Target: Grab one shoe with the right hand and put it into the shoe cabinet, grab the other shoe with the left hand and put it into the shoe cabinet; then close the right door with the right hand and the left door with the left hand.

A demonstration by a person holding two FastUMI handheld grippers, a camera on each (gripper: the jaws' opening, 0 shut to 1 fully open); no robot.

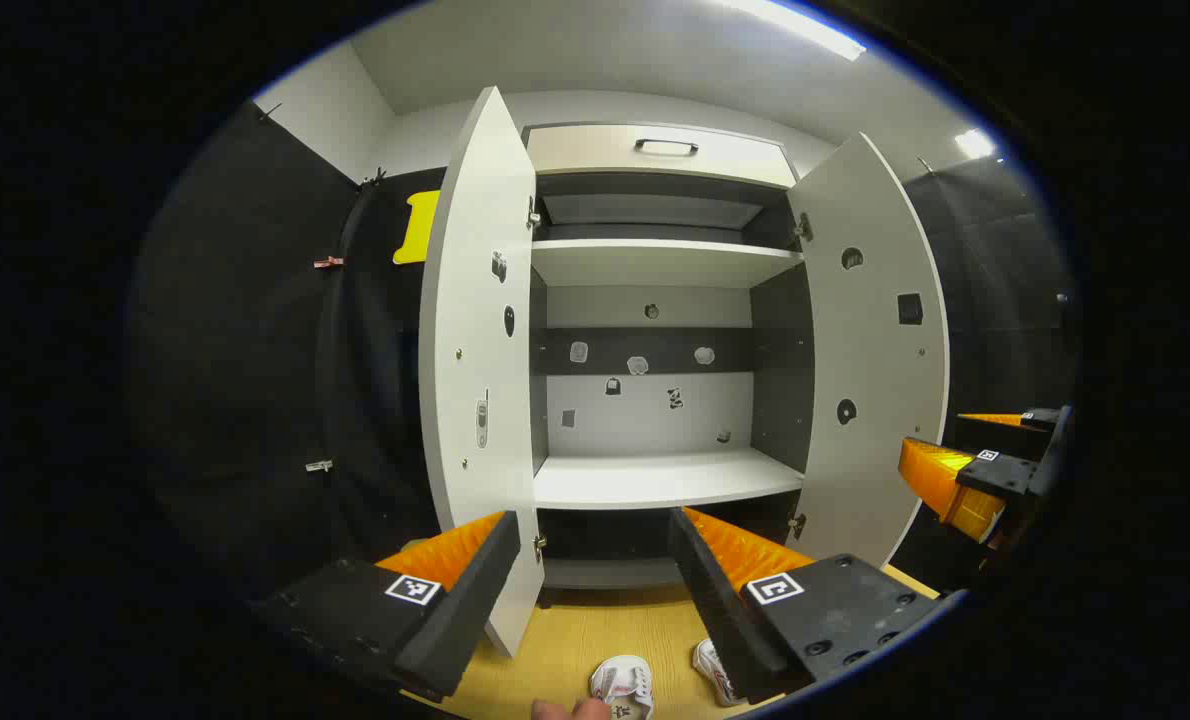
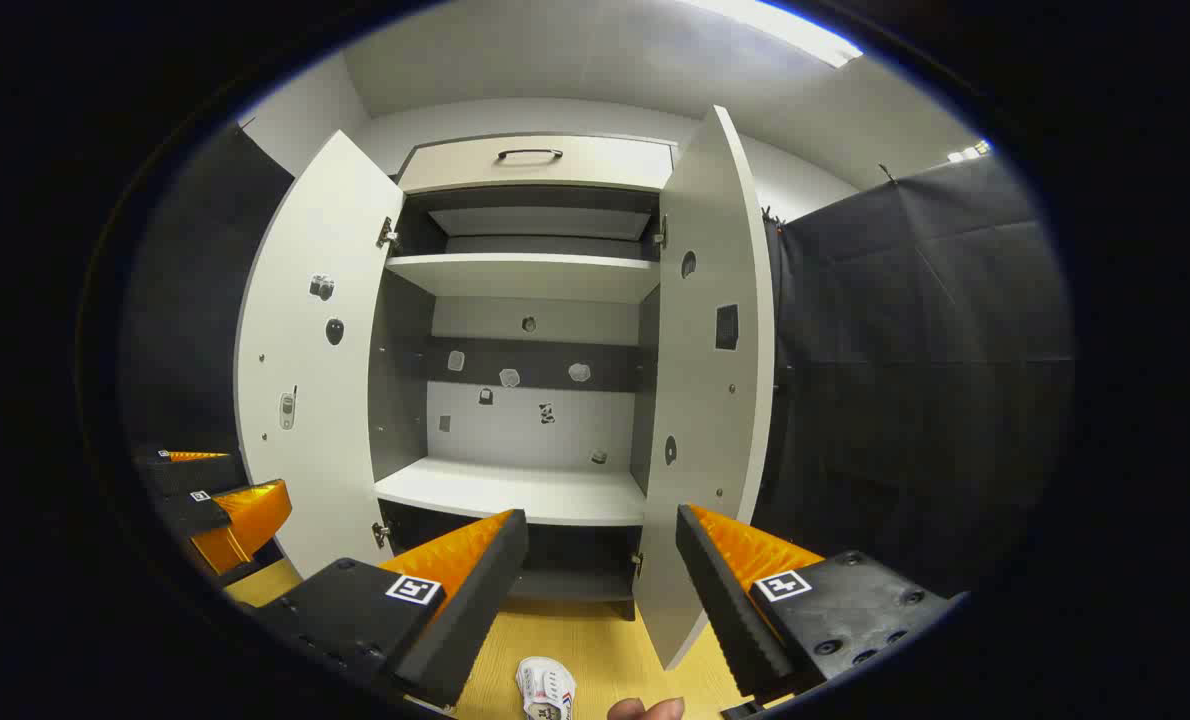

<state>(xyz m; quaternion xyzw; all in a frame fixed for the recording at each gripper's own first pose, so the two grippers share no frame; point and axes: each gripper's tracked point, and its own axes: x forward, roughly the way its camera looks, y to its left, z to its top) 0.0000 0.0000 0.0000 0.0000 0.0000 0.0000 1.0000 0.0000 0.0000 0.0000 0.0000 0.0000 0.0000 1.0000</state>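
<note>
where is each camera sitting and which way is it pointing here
Left gripper view: rides the left gripper, facing the open cabinet; own open fingers below, the right gripper at right, two shoes on the floor.
Right gripper view: rides the right gripper, facing the cabinet from its right side; own open fingers, the left gripper at left.
Shared: cabinet, both open doors, a shoe.

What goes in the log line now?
claws: open, empty | shoes: on floor | cabinet doors: open

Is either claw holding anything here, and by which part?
Nothing is held. Left claw and right claw are both open; the white shoes lie on the floor.
</note>
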